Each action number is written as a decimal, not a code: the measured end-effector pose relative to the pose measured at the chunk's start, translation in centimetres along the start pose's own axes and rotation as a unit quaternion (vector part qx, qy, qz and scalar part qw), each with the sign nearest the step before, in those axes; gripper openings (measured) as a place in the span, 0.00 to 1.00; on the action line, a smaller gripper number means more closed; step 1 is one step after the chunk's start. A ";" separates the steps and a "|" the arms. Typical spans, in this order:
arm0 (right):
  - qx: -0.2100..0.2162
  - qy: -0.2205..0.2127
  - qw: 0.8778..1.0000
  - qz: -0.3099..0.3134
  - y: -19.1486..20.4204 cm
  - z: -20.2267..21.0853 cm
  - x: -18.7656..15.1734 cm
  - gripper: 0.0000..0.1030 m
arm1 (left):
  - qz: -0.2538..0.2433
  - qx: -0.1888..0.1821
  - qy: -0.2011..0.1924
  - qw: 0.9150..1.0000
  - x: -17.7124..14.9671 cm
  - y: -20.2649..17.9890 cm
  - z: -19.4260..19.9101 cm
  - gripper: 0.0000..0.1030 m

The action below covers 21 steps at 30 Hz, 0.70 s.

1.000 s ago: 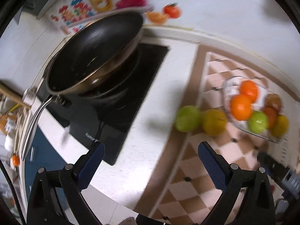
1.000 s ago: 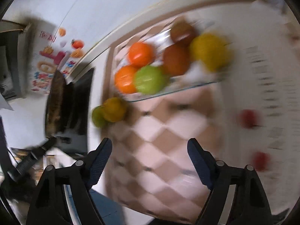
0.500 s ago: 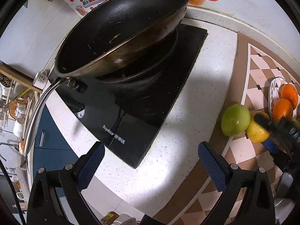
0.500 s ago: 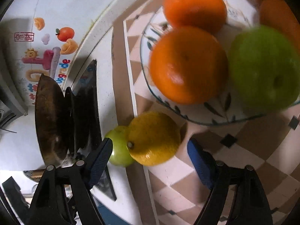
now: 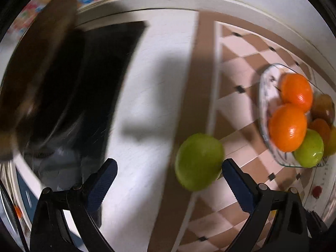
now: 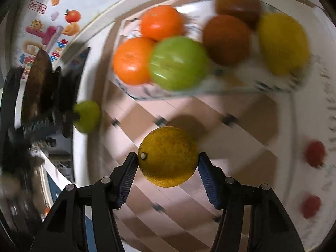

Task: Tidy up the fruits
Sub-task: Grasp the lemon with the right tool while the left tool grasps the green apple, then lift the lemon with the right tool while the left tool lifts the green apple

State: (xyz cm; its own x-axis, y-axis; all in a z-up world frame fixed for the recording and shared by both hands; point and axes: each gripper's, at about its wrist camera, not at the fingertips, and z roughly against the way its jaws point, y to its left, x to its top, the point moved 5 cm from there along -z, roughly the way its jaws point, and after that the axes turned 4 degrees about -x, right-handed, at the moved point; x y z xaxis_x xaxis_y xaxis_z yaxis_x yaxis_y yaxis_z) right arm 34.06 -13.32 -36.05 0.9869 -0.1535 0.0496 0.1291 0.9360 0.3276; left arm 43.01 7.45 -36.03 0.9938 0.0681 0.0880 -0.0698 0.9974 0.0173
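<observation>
In the right wrist view a yellow citrus fruit (image 6: 168,156) sits between my right gripper's (image 6: 168,160) blue pads. The jaws are closing and both pads touch it; it hangs above the checkered mat (image 6: 241,138). Behind it stands a glass bowl (image 6: 189,93) holding oranges, a green apple, brown fruits and a yellow one. A loose green apple (image 5: 198,161) lies at the mat's left edge. My left gripper (image 5: 168,166) is open, pointing down, with the apple close beside its right finger (image 5: 235,180).
A dark pan sits on a black hob (image 5: 88,88) at the left, on the white counter (image 5: 151,96). A white wall with colourful stickers (image 6: 48,35) runs behind. Small red shapes (image 6: 315,153) show on the white surface at the right.
My right gripper has closed around the yellow fruit and lifted it away from the green apple. My left gripper has dropped and shifted from over the hob toward the green apple.
</observation>
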 end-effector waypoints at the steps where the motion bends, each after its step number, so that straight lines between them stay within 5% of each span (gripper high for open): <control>1: -0.002 -0.001 1.000 -0.004 -0.7 0.2 -0.2 0.60 | -0.012 -0.006 0.002 1.000 0.3 -0.6 -0.3 0.98; 3: -0.001 -0.001 1.000 -0.013 -1.7 0.5 -0.7 0.60 | -0.027 -0.019 0.003 0.999 0.7 -1.7 -0.8 0.92; 8: -0.007 -0.004 1.000 -0.012 -2.3 0.9 -0.8 0.60 | -0.045 -0.066 0.013 0.997 1.0 -3.9 -1.3 0.44; 21: -0.013 -0.003 1.000 -0.007 -1.9 0.8 -0.7 0.60 | -0.059 -0.056 -0.003 0.997 -2.7 -3.7 1.0 0.43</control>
State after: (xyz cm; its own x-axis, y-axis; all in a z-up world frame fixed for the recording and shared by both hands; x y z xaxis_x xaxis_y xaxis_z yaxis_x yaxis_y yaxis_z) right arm 32.99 -15.28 -35.94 0.9844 -0.1686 0.0498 0.1458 0.9413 0.3046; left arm 40.49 3.55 -35.34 0.9940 -0.0489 0.0975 0.0571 0.9949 -0.0830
